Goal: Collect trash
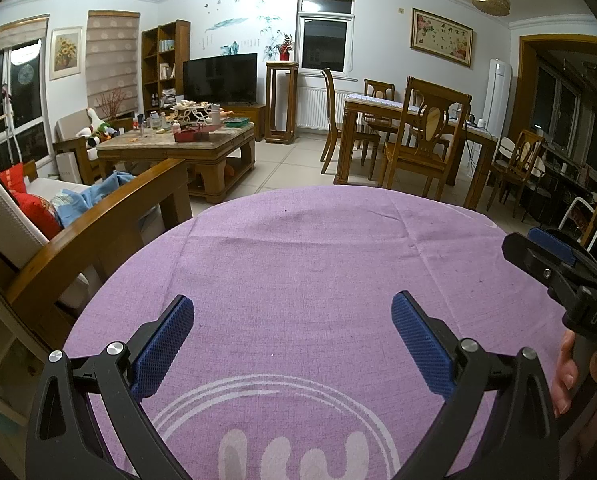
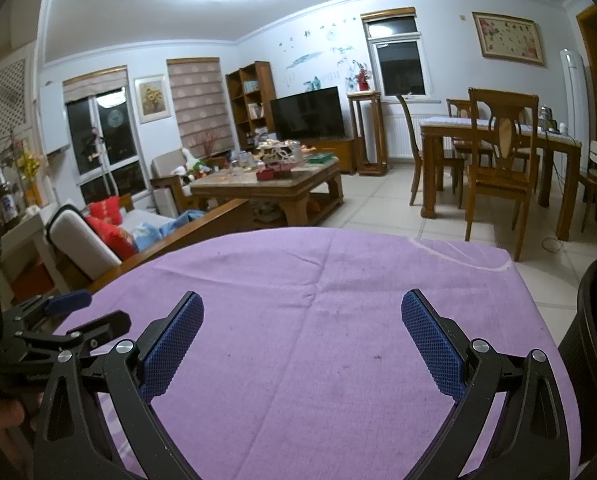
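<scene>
Hovering over the purple woven tablecloth (image 1: 298,264), the left blue-padded black gripper (image 1: 292,344) gapes wide, gripping nothing; the right blue-padded black gripper (image 2: 302,346) likewise; no trash shows; a black round bin (image 2: 596,320) stands just right.

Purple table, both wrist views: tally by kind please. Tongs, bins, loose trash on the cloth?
Tongs: 2 (left tongs and right tongs, both open and holding nothing)
Bins: 1 (black bin, beside the table's right edge)
Loose trash on the purple cloth: 0 visible, only small dark specks
Total: 3
</scene>
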A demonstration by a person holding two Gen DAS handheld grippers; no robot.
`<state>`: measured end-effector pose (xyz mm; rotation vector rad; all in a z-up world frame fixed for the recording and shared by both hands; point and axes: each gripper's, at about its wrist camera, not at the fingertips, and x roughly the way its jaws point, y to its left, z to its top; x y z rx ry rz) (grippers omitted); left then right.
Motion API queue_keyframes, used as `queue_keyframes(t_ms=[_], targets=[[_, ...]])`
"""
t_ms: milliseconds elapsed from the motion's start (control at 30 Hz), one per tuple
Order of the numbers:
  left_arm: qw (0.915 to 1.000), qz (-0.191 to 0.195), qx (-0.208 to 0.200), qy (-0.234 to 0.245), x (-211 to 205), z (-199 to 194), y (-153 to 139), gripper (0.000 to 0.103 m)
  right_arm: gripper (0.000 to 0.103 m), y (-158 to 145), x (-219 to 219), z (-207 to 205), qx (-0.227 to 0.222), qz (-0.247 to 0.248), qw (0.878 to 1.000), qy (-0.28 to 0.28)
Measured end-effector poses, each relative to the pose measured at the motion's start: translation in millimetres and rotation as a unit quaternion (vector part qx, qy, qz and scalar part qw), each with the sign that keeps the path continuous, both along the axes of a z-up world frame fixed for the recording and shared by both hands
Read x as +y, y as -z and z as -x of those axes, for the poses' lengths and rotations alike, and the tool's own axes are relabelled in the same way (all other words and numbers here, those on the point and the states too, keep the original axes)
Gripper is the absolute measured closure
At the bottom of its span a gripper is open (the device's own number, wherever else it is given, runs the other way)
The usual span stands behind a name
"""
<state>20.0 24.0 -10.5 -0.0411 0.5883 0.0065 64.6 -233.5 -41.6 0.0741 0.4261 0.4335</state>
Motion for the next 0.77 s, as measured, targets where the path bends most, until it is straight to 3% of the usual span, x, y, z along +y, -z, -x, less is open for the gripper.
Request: queue_keyframes(t_ms=[767], targets=[[0.9999, 0.015, 0.007, 0.002, 1.9, 4.1, 7.3, 0.005, 0.005, -1.4, -1.9, -0.5, 0.001, 0.0, 1.0, 0.0]])
